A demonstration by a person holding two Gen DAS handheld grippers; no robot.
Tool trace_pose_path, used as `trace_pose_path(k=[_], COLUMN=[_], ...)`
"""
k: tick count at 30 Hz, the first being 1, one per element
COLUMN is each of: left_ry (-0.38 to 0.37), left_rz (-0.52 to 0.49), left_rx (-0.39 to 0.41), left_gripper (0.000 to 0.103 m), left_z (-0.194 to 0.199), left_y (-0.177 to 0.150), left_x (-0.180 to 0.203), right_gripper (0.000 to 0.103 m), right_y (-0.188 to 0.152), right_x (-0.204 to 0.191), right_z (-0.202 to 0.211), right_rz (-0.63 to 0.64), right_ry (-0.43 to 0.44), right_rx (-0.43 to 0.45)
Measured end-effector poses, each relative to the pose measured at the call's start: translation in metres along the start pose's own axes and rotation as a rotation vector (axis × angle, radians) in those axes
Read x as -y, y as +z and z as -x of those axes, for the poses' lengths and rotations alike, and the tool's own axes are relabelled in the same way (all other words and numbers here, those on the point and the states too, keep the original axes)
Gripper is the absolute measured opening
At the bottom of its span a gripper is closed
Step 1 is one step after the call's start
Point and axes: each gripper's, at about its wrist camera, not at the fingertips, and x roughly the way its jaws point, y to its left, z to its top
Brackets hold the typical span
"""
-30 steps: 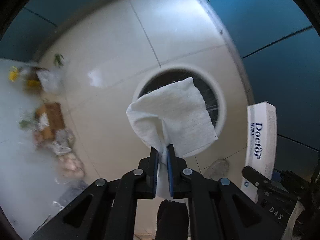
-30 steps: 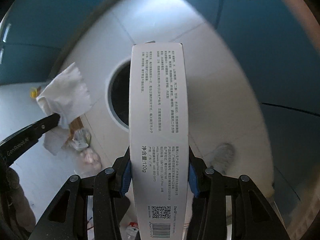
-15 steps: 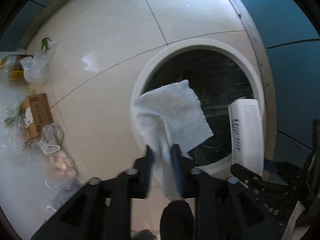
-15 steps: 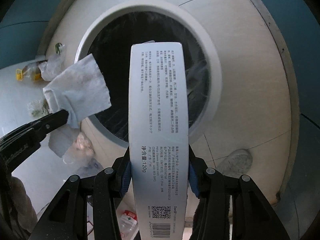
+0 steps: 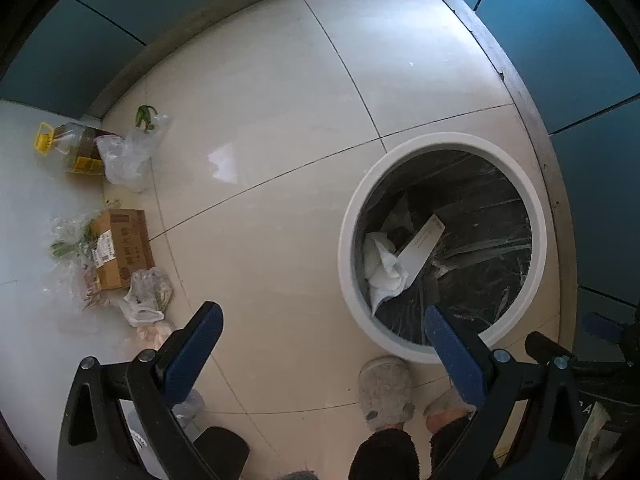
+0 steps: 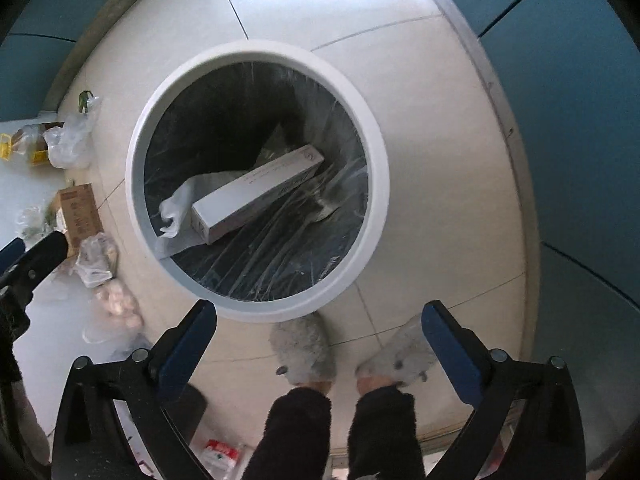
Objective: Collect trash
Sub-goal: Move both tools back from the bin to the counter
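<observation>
Soft daylight is reflected as glare on the floor point(image 5: 224, 160); edges are strongly curved and darkened; focus is sharp.

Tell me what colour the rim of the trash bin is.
White, around a black liner; the trash bin rim shows best in the right wrist view.

Cream tile floor point(image 5: 260, 80), teal walls point(image 5: 560, 40)

Bin point(image 6: 376, 184) rim was white, liner point(image 6: 280, 248) black and glossy. Box point(image 6: 256, 194) and tissue point(image 5: 382, 270) inside were white. Floor point(image 5: 260, 100) cream tile, walls point(image 5: 580, 40) teal. Carton point(image 5: 122, 246) brown, slippers point(image 6: 302, 350) grey, gripper pads point(image 6: 186, 350) blue.
</observation>
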Motion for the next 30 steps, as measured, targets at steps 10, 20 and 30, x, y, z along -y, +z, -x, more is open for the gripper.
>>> trace_pose_path(k=[10,20,30], left_ry=[-0.003,-0.029,-0.061], left_rz=[0.044,0.061,0.011], left_rx=[0.022,0.063,0.112], left_gripper=[0.103,0.103,0.103], left_z=[0.064,0.169,0.282], left_y=[-0.027,-0.059,-0.108], left_x=[-0.016,-0.032,-0.037], right_gripper=[0.103,0.103,0.103], right_y=[-0.028,-0.076,-0.154], right_x=[-0.022,-0.031,-0.035], right_z=[0.072,0.202,0.353], right_rz=[0.044,0.073,0.09], right_ry=[-0.048,-0.072,-0.061], right_rx=[0.087,0.177,0.277])
